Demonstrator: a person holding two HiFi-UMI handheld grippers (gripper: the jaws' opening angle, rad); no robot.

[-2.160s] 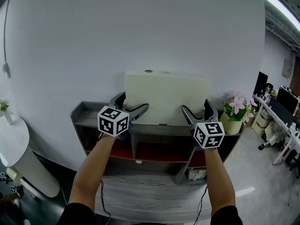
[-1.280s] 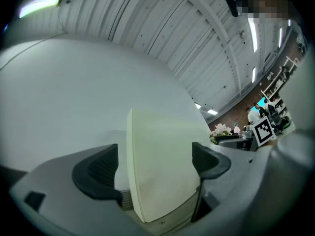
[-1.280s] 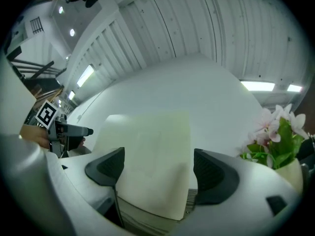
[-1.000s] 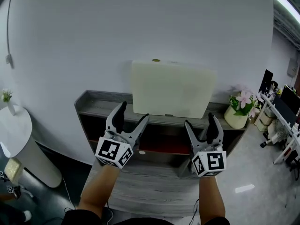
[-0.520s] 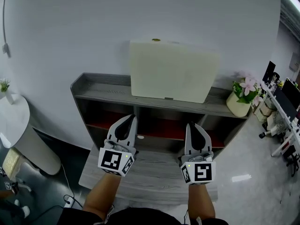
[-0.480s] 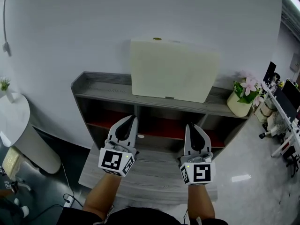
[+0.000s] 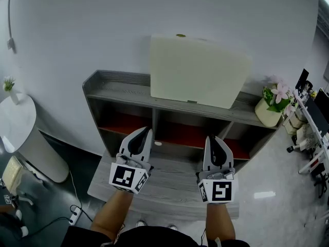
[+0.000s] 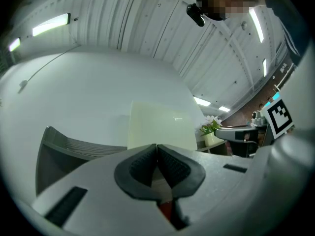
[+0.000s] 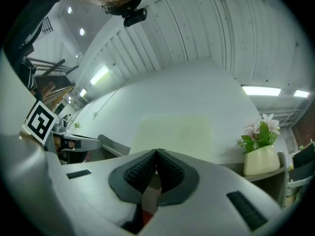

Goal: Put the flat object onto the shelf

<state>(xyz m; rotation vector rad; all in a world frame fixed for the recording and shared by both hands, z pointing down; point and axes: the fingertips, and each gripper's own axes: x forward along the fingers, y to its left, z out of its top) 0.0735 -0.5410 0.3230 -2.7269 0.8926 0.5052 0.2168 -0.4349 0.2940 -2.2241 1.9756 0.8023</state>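
The flat object is a cream board (image 7: pixel 198 71) standing upright on the top of the grey shelf unit (image 7: pixel 115 90), leaning against the white wall. Neither gripper touches it. My left gripper (image 7: pixel 145 130) and right gripper (image 7: pixel 212 138) hang side by side below it, in front of the red-backed lower compartments. Both are shut with nothing between the pads. In the left gripper view the jaws (image 8: pixel 157 147) meet in front of the board (image 8: pixel 160 124). The right gripper view shows its jaws (image 9: pixel 156 152) closed below the board (image 9: pixel 173 131).
A potted pink flower (image 7: pixel 273 104) stands at the right end of the shelf top. A grey wooden platform (image 7: pixel 169 192) lies in front of the unit, under my hands. A white round side table (image 7: pixel 18 125) is at the left. Desks and chairs stand far right.
Both grippers let go of the board, drew back and down from the shelf top, and their jaws went from wide open to shut. The board stays standing on the shelf.
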